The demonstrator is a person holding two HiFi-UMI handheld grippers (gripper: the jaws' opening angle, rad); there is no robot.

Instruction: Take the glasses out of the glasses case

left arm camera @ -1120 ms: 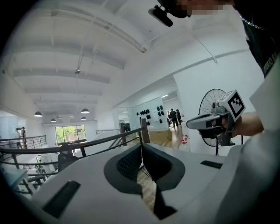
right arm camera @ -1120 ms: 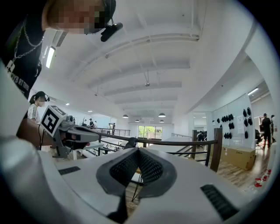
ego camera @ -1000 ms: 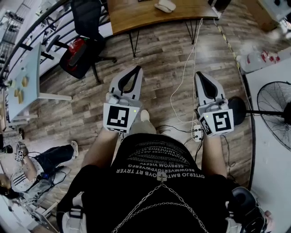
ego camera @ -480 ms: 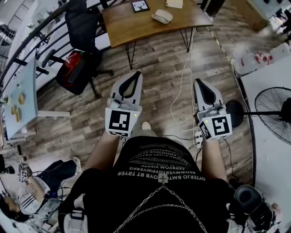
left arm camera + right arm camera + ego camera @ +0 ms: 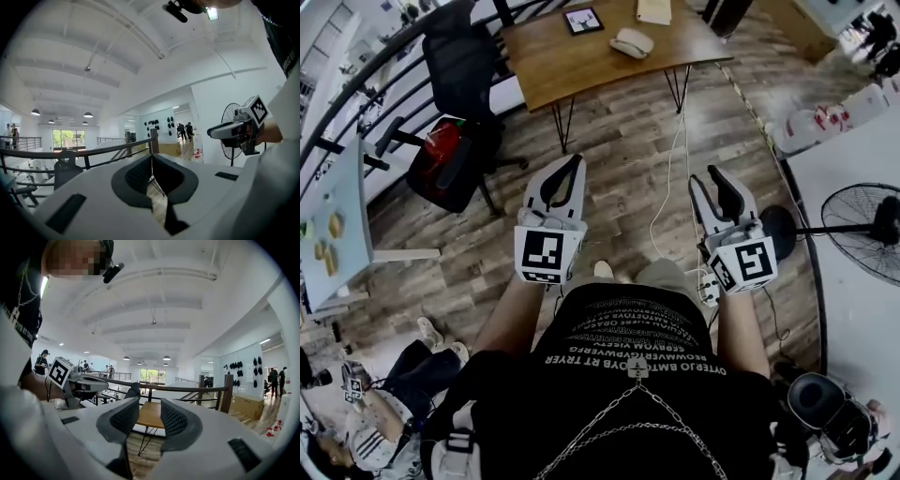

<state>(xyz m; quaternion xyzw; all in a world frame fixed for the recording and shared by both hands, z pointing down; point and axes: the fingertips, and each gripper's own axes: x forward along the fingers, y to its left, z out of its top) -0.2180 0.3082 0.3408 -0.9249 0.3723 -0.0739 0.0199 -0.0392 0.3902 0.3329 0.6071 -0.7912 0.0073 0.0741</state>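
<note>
In the head view, the person is holding both grippers out level over the wood floor (image 5: 619, 187). The left gripper (image 5: 577, 159) is keeping its jaws together at the tips, with nothing in them. The right gripper (image 5: 705, 178) is holding its jaws apart. They have just been opening, and nothing is lying between them.

Well ahead of both tools, a wooden table (image 5: 572, 66) is standing. On it a pale oval case (image 5: 631, 41), likely the glasses case, is lying closed, ahead of the gap between the two grippers and apart from both. A dark framed square (image 5: 583, 19) is lying on the table beyond the left gripper's tips. A black office chair (image 5: 464, 66) and a red bag (image 5: 441, 150) are sitting ahead and to the left of the left gripper. A standing fan (image 5: 862, 230) is sitting to the right of the right gripper. A white cable (image 5: 675, 159) is hanging from the table and running down between the two tools.

In the left gripper view, the dark pads (image 5: 140, 176) are meeting at the tips and gripping nothing. A dark railing (image 5: 93, 152) is crossing ahead of them. The right gripper is showing off to the right, with the fan behind it.

In the right gripper view, the ribbed pads (image 5: 176, 420) are standing clearly apart. Only the far table is showing through the gap between them. The left gripper is showing off to the left, and the case cannot be made out here.
</note>
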